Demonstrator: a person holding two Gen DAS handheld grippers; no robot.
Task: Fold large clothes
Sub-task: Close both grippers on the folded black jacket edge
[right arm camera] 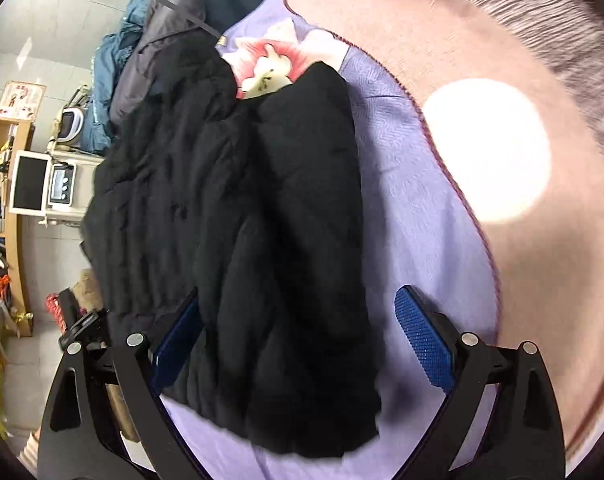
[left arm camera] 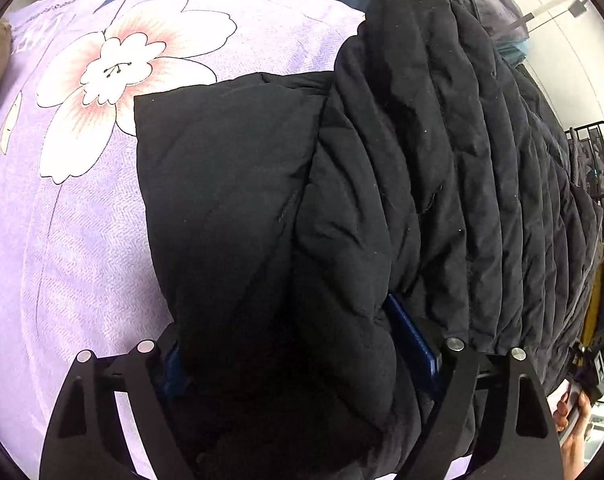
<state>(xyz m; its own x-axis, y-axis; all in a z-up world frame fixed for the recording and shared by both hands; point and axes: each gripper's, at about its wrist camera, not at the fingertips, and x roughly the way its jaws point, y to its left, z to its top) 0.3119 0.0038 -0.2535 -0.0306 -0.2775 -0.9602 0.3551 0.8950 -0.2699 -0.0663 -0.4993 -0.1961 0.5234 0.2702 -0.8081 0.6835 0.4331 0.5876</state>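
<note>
The left gripper (left arm camera: 302, 360) points steeply down with a thick roll of the black quilted coat (left arm camera: 382, 160) bunched between its blue pads (left arm camera: 412, 338). The jaws stand fairly wide, and the padding fills the gap from side to side; whether the pads are really pinching it or only straddling it I cannot tell for sure, though the fabric bulges as if squeezed. The right gripper (right arm camera: 302, 344) hangs over the coat's near end with its jaws spread wide. One pad sits against the edge of the cloth, while the other is out over bare sheet, so nothing is caught there.

To do this fold well, I'd want the right side to take a proper bite of the hem before anything is lifted. Both grips should catch every layer, since puffy padding slips easily. Then both ends should travel together so the fold line stays straight.

The coat is dark, soft and ribbed with stitched channels. It lies lengthwise on the purple flowered sheet (left arm camera: 82, 240), with what looks like a sleeve folded flat beside the body. A pinkish blanket (right arm camera: 502, 240) lies alongside the sheet, and other jackets (right arm camera: 142, 40) are heaped at the far end.
</note>
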